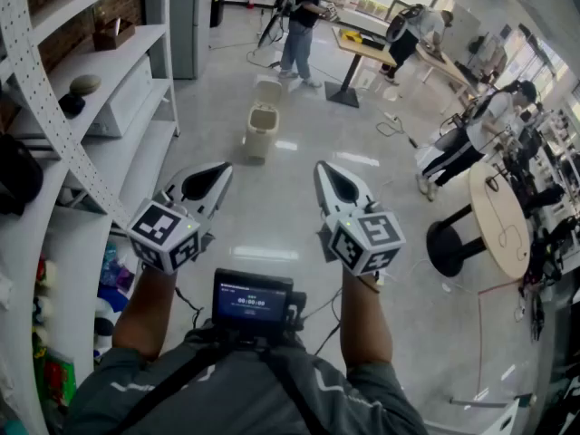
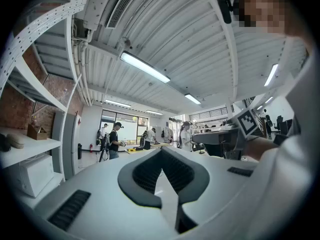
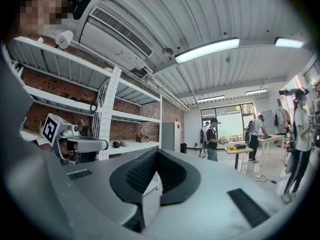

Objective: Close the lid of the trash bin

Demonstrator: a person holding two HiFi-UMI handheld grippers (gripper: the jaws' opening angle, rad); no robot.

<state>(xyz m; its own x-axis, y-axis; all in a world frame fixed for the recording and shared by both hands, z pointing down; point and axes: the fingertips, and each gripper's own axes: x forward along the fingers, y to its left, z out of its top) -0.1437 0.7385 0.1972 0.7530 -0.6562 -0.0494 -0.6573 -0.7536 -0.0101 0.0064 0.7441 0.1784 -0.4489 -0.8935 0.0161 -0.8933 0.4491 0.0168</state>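
White shelving [image 1: 100, 143] lines the left edge of the glossy pale floor [image 1: 299, 220]. The left gripper [image 1: 220, 174] and right gripper [image 1: 324, 174] are held out level, each pressed together on nothing. Beyond them, across bare floor, the small cream trash bin [image 1: 260, 134] stands with its lid [image 1: 268, 88] tipped up. A round counter [image 1: 500, 220] crowds the right.

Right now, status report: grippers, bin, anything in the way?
Grippers: left gripper and right gripper shut, empty, level. Trash bin ahead on floor, lid up, not yet reached. Bare floor between; person beyond.
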